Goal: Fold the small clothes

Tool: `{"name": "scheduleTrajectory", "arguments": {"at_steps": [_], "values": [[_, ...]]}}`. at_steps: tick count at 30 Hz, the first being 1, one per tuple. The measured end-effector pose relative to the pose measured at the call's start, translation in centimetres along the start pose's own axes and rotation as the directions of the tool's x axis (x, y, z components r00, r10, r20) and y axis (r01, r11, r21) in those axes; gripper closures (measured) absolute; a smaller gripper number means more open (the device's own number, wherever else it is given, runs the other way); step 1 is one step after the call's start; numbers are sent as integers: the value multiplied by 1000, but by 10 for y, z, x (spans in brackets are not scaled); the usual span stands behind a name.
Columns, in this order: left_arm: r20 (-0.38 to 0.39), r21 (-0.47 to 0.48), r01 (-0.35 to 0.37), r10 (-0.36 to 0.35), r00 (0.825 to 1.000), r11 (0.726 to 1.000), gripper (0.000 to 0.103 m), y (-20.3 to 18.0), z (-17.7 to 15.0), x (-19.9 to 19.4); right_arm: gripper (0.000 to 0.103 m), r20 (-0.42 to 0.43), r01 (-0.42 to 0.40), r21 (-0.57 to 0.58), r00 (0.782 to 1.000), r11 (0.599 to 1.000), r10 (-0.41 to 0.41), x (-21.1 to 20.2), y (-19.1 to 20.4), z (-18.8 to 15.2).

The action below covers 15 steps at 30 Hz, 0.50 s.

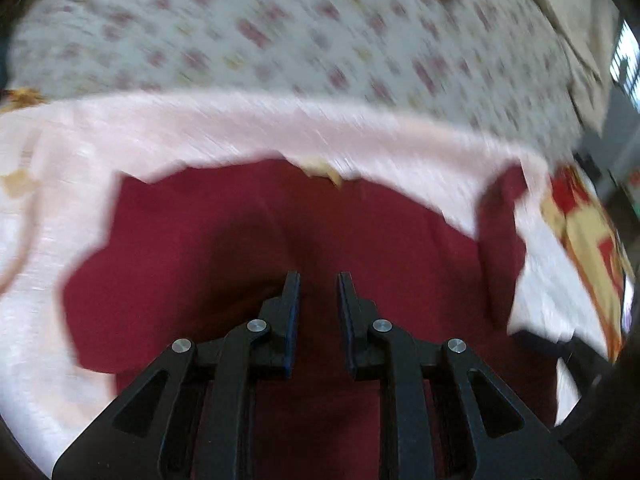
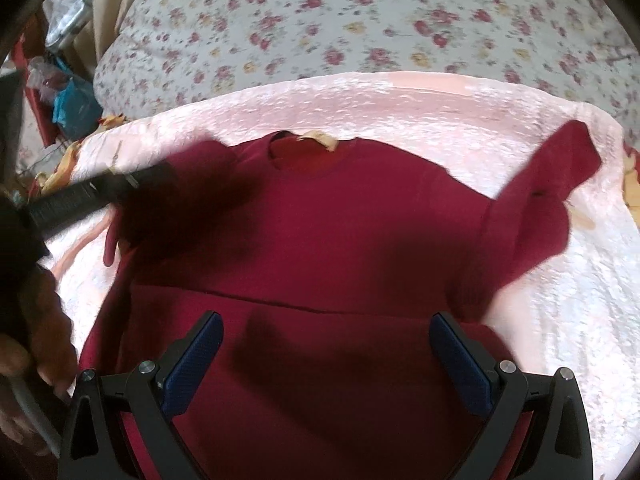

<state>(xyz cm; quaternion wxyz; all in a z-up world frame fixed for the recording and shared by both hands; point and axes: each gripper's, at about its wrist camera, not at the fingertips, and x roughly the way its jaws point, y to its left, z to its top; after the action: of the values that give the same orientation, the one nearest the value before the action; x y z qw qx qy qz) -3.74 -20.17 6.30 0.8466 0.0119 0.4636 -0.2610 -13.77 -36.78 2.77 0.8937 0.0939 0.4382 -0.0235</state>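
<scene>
From my left wrist everything past my sharp black fingers (image 1: 319,280) is smeared by motion blur, so the flower-printed white bedspread (image 1: 280,32) is streaks, and a bright patch at the right edge (image 1: 628,60) may be a window. My right wrist view is clearer and evenly lit by soft daylight, though the dark red knitted sweater (image 2: 340,232) carries heavy soft shadows on its left shoulder and lower middle. Both pictures bulge and bend at dark, rounded fisheye corners.

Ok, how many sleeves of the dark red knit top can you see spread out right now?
1 clearly: the right sleeve, angled out over the pink quilted cloth. The other, at picture left, is hidden behind the blurred left hand-held gripper.
</scene>
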Motion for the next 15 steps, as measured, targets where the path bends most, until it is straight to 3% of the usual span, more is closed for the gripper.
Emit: {"name": "scheduleTrajectory", "arguments": {"at_steps": [4,7,8,10,11,13,15], "values": [[-85,6,68,-67,994,998,86,2,-11,15,1,2,6,33,1000,999,-6,-5,-15,-1],[-29,0,71,-71,997,997,83,17,-15,-15,1,3,-6,23,1000,1000,6,-8,-17,-1],[5,2,71,-71,997,997,79,23,-16,-31,1,5,-12,13,1000,1000,12,-9,-15,-1],[72,-18,27,-26,997,999,43,43,-23,-67,1,16,-41,-24,999,999,42,-12,-6,0],[104,-42,-5,10,995,999,36,55,-27,-81,1,22,-58,-55,998,997,59,-13,2,2],[142,-93,-54,67,988,994,31,80,-35,-100,1,33,-85,-119,995,989,89,-13,20,5],[125,-141,-109,127,984,984,31,106,-44,-110,1,37,-119,-206,991,971,129,-11,46,6]]}}
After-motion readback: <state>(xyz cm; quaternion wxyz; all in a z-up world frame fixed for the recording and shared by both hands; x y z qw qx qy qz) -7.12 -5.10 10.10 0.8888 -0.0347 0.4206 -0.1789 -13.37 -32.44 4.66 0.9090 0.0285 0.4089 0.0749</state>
